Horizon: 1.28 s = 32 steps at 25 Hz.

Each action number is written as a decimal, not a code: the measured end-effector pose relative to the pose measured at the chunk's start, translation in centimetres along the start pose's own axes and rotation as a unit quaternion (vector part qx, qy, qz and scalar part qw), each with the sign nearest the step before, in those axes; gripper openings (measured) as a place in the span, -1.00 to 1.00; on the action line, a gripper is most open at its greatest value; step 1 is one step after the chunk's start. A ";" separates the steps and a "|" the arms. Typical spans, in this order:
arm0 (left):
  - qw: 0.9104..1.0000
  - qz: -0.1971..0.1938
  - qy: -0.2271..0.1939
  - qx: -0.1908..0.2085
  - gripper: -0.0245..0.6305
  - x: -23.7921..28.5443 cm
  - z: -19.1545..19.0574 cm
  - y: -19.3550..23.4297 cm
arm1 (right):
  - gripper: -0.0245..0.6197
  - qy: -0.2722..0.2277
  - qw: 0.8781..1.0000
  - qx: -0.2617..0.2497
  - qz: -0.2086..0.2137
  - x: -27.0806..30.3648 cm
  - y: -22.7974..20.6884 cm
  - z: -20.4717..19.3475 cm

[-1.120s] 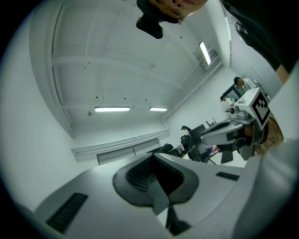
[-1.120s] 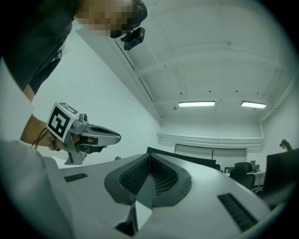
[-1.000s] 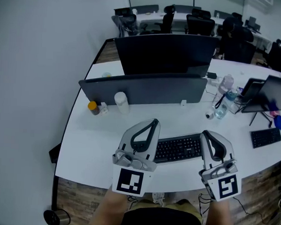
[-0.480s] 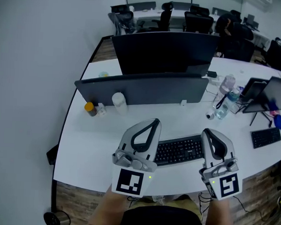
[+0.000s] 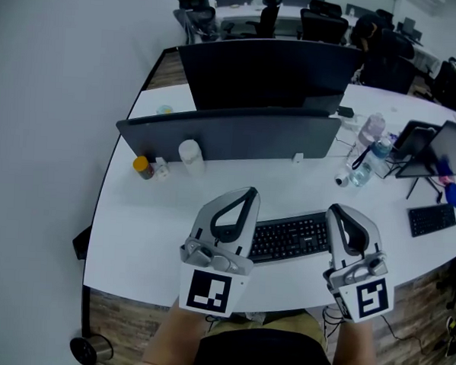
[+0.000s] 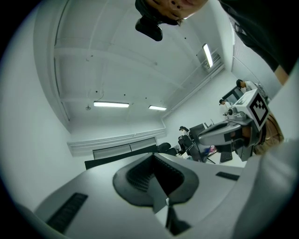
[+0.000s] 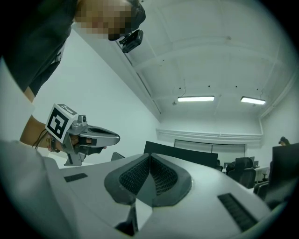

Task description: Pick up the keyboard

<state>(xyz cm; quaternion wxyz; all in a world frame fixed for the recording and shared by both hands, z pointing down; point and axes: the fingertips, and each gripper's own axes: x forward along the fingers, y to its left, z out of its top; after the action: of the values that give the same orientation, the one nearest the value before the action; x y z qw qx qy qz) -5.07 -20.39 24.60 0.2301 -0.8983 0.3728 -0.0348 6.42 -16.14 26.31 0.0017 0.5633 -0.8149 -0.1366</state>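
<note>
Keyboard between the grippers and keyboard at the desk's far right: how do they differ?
The near keyboard lies between the left gripper and right gripper, which hide its ends; the far keyboard lies fully visible. The near keyboard looks larger. Both are black, flat on the white desk.

A white table with a curved dark edge fills the middle of the head view. A grey divider stands across it at upper centre, with a dark monitor behind it. Left of centre, in front of the divider, a white jar, a small white item and an orange-capped bottle stand close together. A black keyboard lies at lower centre near the front edge, both ends hidden. At the right are a clear bottle, a pinkish bottle, a screen on a stand, a small keyboard and a blue thing.
</note>
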 end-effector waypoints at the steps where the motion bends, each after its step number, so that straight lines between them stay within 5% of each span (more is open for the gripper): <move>1: 1.000 0.000 0.002 0.000 -0.90 0.0 -0.1 0.0 | -0.82 0.001 1.000 0.001 0.002 0.0 0.0 -0.1; 18: 0.999 0.029 0.034 -0.009 -0.89 1.7 -2.2 0.8 | -0.82 0.015 0.999 0.018 0.048 3.4 -1.2 -2.0; 19: 0.999 0.027 0.034 -0.011 -0.84 1.8 -2.3 0.7 | -0.82 0.017 0.998 0.023 0.051 3.6 -1.3 -2.2; 21: 0.999 0.013 0.031 -0.020 -0.32 2.1 -2.5 0.2 | -0.75 0.016 0.997 0.038 0.066 4.0 -1.1 -2.7; 22: 0.999 0.005 0.029 -0.025 -0.04 2.3 -2.6 -0.1 | -0.32 0.014 0.996 0.044 0.074 4.1 -0.9 -3.0; 23: 0.999 0.001 0.029 -0.028 0.20 2.4 -2.7 -0.4 | -0.15 0.014 0.996 0.046 0.079 4.2 -0.9 -3.2; 32: 0.999 -0.004 0.044 -0.010 0.18 3.4 -3.8 -1.1 | -0.08 0.047 0.993 0.058 0.087 4.7 -1.7 -5.6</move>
<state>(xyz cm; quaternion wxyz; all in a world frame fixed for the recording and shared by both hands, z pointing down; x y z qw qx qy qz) -2.77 -23.51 28.06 0.2041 -0.8997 0.3791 -0.0715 7.17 -22.24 30.56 0.0192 0.4956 -0.8662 -0.0616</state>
